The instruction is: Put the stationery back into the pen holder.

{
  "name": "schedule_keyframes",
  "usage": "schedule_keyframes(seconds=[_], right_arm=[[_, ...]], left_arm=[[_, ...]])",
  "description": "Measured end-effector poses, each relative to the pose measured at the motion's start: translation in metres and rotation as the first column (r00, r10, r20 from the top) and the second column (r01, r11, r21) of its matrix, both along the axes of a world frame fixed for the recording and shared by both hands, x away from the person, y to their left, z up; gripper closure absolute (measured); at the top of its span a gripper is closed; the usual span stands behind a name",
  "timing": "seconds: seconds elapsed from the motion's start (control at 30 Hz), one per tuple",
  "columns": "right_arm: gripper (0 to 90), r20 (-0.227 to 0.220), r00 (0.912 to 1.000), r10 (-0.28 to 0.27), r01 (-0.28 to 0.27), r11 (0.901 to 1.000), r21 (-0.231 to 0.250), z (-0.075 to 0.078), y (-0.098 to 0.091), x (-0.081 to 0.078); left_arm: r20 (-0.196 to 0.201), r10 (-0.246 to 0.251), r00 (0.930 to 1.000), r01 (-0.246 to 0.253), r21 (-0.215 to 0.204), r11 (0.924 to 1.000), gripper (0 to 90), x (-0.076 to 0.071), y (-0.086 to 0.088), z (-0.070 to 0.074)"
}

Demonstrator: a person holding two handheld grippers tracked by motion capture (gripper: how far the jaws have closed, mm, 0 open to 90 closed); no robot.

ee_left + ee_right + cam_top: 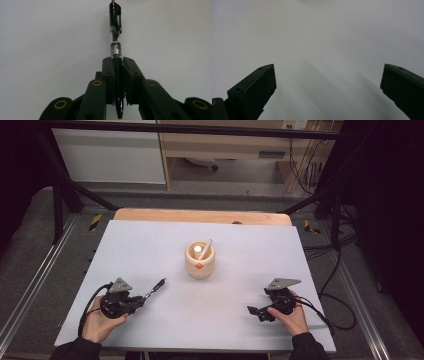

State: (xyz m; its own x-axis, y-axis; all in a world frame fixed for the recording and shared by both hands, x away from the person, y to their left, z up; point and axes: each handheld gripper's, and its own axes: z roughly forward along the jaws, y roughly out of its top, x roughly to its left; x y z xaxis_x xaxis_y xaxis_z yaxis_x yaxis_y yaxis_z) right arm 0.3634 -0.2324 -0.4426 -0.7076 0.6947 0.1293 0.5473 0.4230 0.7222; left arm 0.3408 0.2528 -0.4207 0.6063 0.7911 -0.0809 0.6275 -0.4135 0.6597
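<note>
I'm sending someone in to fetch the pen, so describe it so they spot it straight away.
On the pale grey table, look near the front left corner, at the left gripper. Its jaws are shut on a black pen with a clear barrel, a white label and a clip, pointing towards the wooden cup; the cup's stick is white.

Beyond my tongs, a wooden cup (200, 261) stands mid-table (150, 245); a white stick (204, 249) leans inside that cup.
</note>
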Motion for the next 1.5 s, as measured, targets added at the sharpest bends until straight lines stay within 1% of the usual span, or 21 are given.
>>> schedule_keyframes(seconds=[0.17, 0.23, 0.27, 0.37, 0.43, 0.47, 0.67, 0.73, 0.9, 1.1, 1.33, 1.37, 1.5], right_arm=[[1.0, 0.001, 1.0, -0.004, 0.004, 1.0, -0.006, 0.002, 0.003, 0.0], [0.9, -0.001, 1.0, 0.002, -0.002, 1.0, -0.003, 0.003, 0.006, 0.0], [0.9, 0.003, 1.0, 0.007, -0.007, 0.9999, -0.01, 0.003, 0.007, 0.0], [0.8, 0.009, 0.9999, 0.006, -0.006, 0.9998, -0.021, 0.004, 0.012, 0.0], [0.7, 0.014, 0.9999, 0.006, -0.005, 0.9996, -0.028, 0.006, 0.014, 0.0], [0.7, 0.009, 0.9999, 0.006, -0.006, 0.9996, -0.029, 0.007, 0.016, 0.0], [0.8, 0.036, 0.9991, 0.021, -0.02, 0.9991, -0.036, 0.011, 0.025, -0.001], [1.0, 0.04, 0.9985, 0.036, -0.034, 0.9978, -0.058, 0.012, 0.029, -0.002], [1.5, 0.058, 0.9955, 0.075, -0.07, 0.9941, -0.083, 0.017, 0.043, -0.004], [2.0, 0.079, 0.9882, 0.131, -0.122, 0.9863, -0.111, 0.022, 0.061, -0.007], [2.1, 0.092, 0.9799, 0.177, -0.162, 0.9753, -0.15, 0.025, 0.077, -0.008], [2.2, 0.093, 0.9788, 0.182, -0.167, 0.9742, -0.152, 0.025, 0.079, -0.008], [2.5, 0.099, 0.9732, 0.208, -0.19, 0.9681, -0.164, 0.028, 0.089, -0.008]], left_arm=[[0.0, -0.054, 0.9985, 0.054, 0.009, 0.9985, 79.6, -0.002, -0.015, 0.002], [0.002, -0.073, 0.9974, 0.073, 0.016, 0.9972, 79.6, -0.002, -0.022, 0.003], [0.0, -0.081, 0.9967, 0.081, 0.017, 0.9965, 79.6, -0.002, -0.025, 0.003], [0.0, -0.113, 0.9936, 0.113, 0.022, 0.9934, 79.6, -0.002, -0.033, 0.005], [-0.003, -0.128, 0.9917, 0.128, 0.015, 0.9916, 79.6, -0.001, -0.037, 0.005], [-0.003, -0.134, 0.9909, 0.134, 0.017, 0.9908, 79.6, -0.001, -0.039, 0.005], [-0.005, -0.178, 0.9841, 0.178, 0.019, 0.9839, 79.6, 0.0, -0.052, 0.009], [-0.009, -0.198, 0.9802, 0.198, 0.022, 0.98, 79.6, 0.001, -0.057, 0.011], [-0.018, -0.247, 0.9689, 0.247, 0.034, 0.9684, 79.6, 0.005, -0.072, 0.014], [-0.019, -0.29, 0.9568, 0.291, 0.054, 0.9553, 79.6, 0.009, -0.087, 0.022], [-0.022, -0.33, 0.9436, 0.331, 0.071, 0.9409, 79.6, 0.011, -0.101, 0.025], [-0.023, -0.338, 0.941, 0.338, 0.073, 0.9382, 79.6, 0.012, -0.103, 0.025], [-0.023, -0.356, 0.9343, 0.356, 0.087, 0.9303, 79.6, 0.013, -0.109, 0.027]])
